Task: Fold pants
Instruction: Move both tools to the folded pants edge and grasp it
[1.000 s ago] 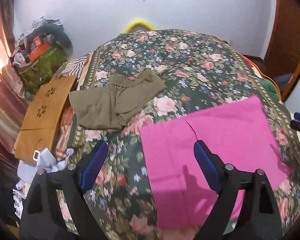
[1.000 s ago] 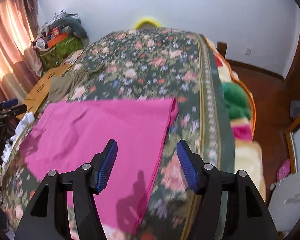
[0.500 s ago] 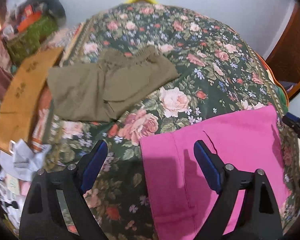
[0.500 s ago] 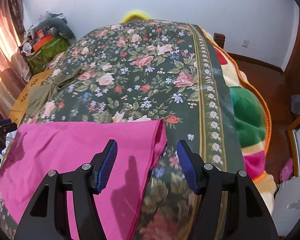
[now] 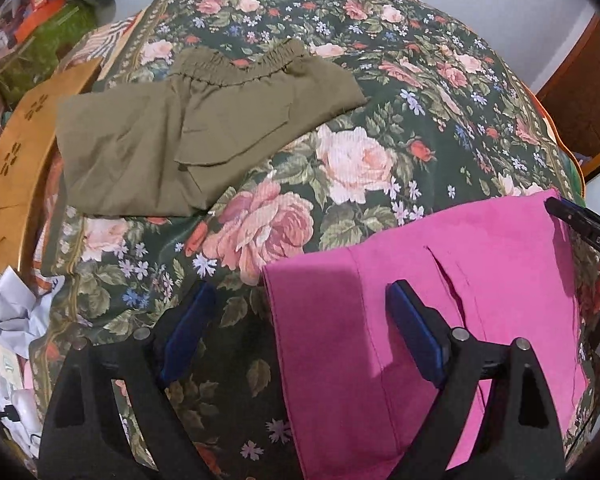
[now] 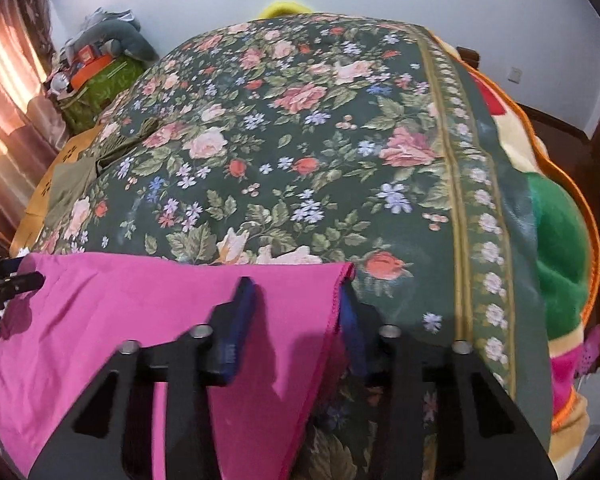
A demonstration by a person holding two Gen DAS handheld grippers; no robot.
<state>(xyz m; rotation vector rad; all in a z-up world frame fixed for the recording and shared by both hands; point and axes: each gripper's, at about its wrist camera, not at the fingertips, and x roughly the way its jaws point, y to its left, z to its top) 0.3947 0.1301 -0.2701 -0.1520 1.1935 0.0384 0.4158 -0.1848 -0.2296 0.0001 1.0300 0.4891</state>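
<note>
Since the earlier frames both grippers have dropped closer to the bed, so the pink pants [image 5: 440, 320] now fill the lower right of the left wrist view and the lower left of the right wrist view. The left gripper [image 5: 300, 332] hangs wide open, its jaws straddling the left edge of the pants and holding nothing. The right gripper [image 6: 296, 320] is closing, with the pants' right corner between its jaws; the pads do not look pressed on the cloth yet. The pink pants lie flat on the floral bedspread [image 6: 300, 140], apparently folded leg on leg; the crosswise folds seem left to do. Olive pants [image 5: 188, 136], upper left, already lie folded.
</note>
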